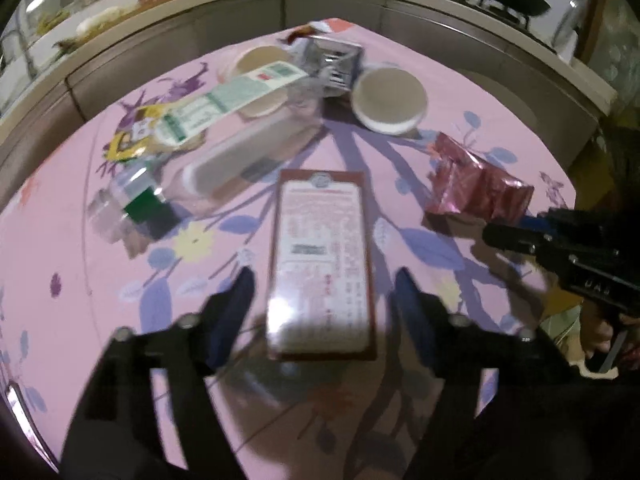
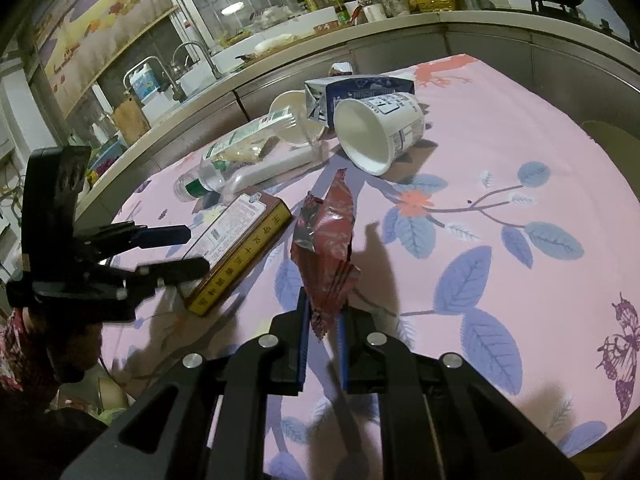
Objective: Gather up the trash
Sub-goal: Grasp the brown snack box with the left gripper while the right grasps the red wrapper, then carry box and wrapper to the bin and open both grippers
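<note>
Left hand-held gripper (image 1: pixel 324 292): fingers spread wide on either side of the near end of the flat box (image 1: pixel 322 260), not touching it.
Flat box: lies on the pink floral surface (image 1: pixel 420 152), just beside the red wrapper.
Plastic bottle (image 1: pixel 224 168): on its side, left of the box.
Paper cup (image 2: pixel 380 132): tipped over, far side, against a milk carton (image 2: pixel 360 88).
Right hand-held gripper (image 2: pixel 322 340): pinches the red wrapper (image 2: pixel 326 240), which stands up from its fingers.
</note>
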`<state>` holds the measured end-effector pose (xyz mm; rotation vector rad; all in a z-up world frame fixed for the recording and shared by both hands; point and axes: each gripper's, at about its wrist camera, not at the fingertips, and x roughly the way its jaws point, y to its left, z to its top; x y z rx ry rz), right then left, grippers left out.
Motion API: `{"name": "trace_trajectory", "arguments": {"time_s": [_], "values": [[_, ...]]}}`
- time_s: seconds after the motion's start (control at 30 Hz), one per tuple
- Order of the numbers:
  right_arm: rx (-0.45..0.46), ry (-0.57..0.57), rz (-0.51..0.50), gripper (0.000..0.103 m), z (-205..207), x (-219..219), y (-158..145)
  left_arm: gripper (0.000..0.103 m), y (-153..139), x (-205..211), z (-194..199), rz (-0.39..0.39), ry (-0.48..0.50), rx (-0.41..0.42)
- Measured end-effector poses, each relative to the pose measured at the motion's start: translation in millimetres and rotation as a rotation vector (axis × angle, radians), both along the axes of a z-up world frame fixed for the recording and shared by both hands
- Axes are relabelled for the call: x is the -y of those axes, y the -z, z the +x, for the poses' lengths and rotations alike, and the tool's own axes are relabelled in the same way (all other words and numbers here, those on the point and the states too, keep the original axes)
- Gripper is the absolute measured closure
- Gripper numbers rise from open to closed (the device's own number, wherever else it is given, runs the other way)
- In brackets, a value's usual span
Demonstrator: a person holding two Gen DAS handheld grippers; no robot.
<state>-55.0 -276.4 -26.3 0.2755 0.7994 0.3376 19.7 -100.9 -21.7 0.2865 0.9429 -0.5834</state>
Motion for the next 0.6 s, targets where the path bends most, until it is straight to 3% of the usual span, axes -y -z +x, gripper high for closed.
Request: {"name": "trace_trajectory", "arguments": {"time_s": [0.1,0.17,0.2,0.3,0.4,0.6], "values": [[0.003,0.000,0.006,0.094,-2.6,1.0,0.1,0.030,9.8,11.0,1.3,0.050,0.017,0.003],[0.005,-0.001,0.009,0.094,-4.0,2.1,0.0,0.046,17.2,11.8,3.3,0.086,-0.004,0.016],[0.007,-0.002,0.011,0.094,-4.6,2.7,-0.2,0.046,18.3,11.1,4.6,0.087,-0.008,0.019],[0.013,-0.003,0.037,0.093,-6.5,9.1,-2.8,0.046,7.2,7.6,5.1,0.011,-0.012,-0.035],[0.045,0.025,0.080,0.093,-7.6,25.5,-10.8,0.046,-15.2,18.0,-1.8,-0.050,0.027,-0.021],[0.110,0.172,0.109,0.094,-6.9,84.9,-20.3,0.046,-52.5,99.3,13.1,-0.122,0.177,-0.006]]}}
